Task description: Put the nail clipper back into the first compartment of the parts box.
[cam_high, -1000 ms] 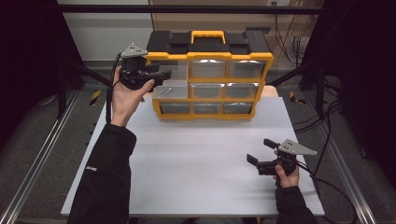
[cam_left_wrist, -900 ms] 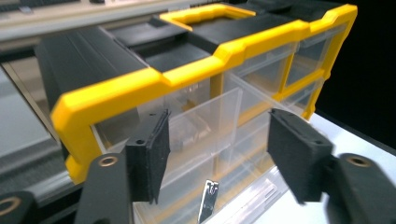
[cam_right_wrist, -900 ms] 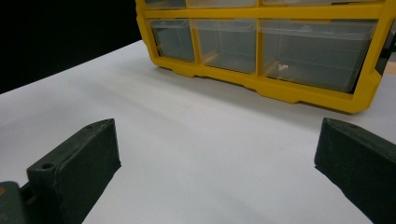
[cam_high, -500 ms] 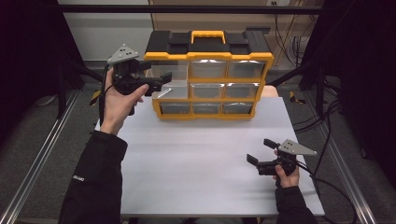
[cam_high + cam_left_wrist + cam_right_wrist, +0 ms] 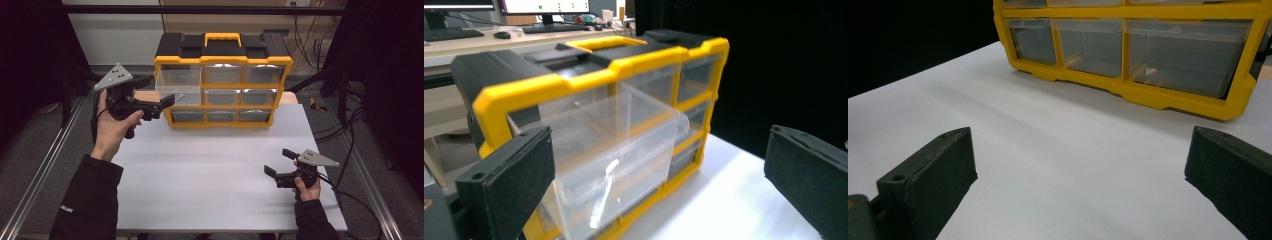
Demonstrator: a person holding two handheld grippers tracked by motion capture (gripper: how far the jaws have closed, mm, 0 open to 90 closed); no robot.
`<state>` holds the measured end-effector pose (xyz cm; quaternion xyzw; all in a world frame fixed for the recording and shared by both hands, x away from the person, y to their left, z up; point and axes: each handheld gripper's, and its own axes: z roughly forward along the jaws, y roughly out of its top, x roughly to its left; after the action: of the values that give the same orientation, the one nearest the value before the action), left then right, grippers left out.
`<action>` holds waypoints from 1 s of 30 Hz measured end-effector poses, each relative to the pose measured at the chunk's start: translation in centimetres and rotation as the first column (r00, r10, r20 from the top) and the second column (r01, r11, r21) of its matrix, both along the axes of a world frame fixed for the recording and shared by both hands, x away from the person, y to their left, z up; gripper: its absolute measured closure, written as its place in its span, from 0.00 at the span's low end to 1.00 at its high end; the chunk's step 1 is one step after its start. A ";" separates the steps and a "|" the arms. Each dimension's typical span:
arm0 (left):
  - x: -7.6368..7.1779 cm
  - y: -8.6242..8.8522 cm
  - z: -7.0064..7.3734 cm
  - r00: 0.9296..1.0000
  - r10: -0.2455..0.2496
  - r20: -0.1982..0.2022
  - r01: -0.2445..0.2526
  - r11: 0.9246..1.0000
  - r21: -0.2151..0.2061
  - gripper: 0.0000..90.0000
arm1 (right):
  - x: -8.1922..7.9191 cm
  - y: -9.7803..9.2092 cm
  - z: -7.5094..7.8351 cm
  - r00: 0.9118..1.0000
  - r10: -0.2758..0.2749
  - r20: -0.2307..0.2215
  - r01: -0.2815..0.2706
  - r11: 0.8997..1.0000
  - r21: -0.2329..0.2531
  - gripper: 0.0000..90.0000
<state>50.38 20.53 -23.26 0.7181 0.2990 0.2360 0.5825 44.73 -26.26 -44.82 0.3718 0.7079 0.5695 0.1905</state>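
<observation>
At upper left, the organizer's (image 5: pixel 223 80) top-left drawer (image 5: pixel 178 86) stood pulled out beside the released left gripper (image 5: pixel 165 102), nothing loaded, right gripper (image 5: pixel 280 162) idle, released.

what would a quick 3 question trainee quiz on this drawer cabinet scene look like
1. True or false: the top-left drawer of the yellow cabinet is pulled out.
2. Which gripper is nearer the cabinet? A) left gripper B) right gripper
3. Fill in: both grippers' fingers are ____ and hold nothing.

Key: 1 true; 2 A; 3 open
</observation>
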 end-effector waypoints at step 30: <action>-4.0 4.1 -14.4 0.999 0.013 -0.053 -0.015 1.000 -0.027 0.00 | 0.0 0.0 -0.1 1.000 -0.002 0.002 0.002 1.000 -0.007 0.00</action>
<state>46.41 24.63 -37.71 0.7138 0.3226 0.2169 0.5826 44.73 -26.21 -44.89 0.3712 0.7094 0.5672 0.1928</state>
